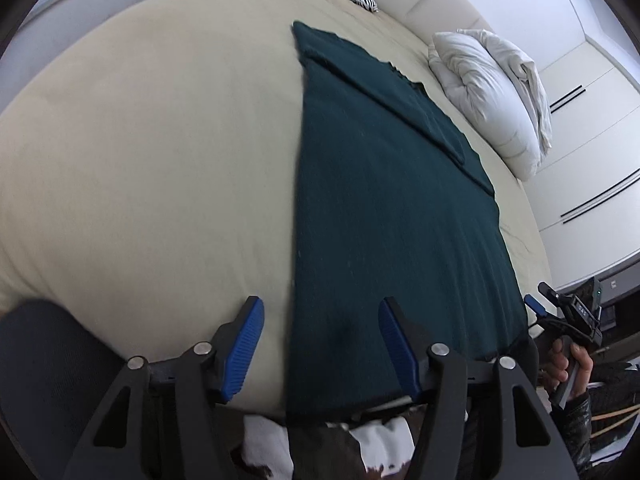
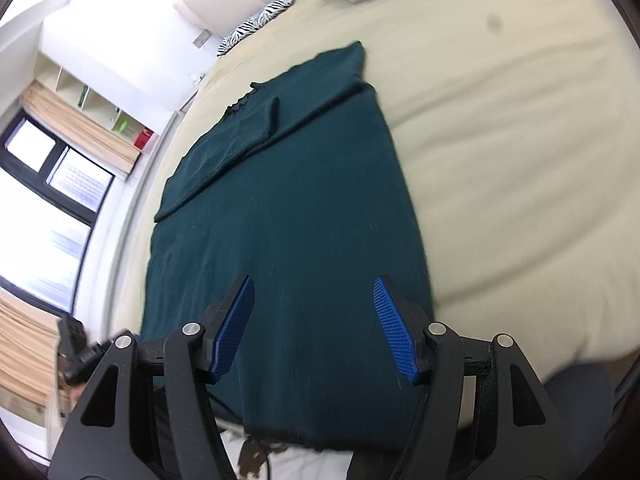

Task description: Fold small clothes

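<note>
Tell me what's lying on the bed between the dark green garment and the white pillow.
Nothing: in the left wrist view only bare beige sheet separates the dark green garment from the white pillow.

No readable text, label or number is showing; a small marking on the right claw [image 1: 534, 308] is staying too blurred to read.
</note>
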Motion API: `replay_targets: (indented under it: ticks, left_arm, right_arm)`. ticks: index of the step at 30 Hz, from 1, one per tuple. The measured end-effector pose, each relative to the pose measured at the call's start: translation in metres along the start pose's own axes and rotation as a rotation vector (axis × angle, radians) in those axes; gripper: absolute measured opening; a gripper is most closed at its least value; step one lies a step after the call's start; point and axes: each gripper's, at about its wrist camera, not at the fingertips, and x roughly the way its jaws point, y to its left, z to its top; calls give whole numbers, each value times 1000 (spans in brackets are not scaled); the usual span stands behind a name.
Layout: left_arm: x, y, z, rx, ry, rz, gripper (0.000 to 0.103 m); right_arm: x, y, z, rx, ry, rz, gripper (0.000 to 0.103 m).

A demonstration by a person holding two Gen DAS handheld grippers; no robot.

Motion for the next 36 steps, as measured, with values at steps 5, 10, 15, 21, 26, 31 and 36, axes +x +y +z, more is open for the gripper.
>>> replay_targets:
  ticks: [5,10,15,21,26,31,36]
  left_arm:
    - [3,5,-10,-41,62,-48,46]
    - [5,9,-14,-65,103,-83,46]
    - [3,21,-16,-105,100,-101,23]
    - [3,20,-14,-94,97,-101,8]
    - [1,18,-11,-83,85,-102,7]
    - [1,20,-13,-80,83,-106,7]
    - [0,20,-14,-77,79,-110,7]
  right_arm:
    - [-14,-13,-19,37,40,8,61]
    - [-31,-26,-33,75,57,30,61]
    - [-37,-39,-33,123,82,21,61]
    - [-34,-41,-32,136,138,-8,61]
    - [-27,-46,-27,158,192,-41,60]
    - [-21,-45,-26,147,257,-51,60]
    - [-15,-43,-30,138,286,-42,57]
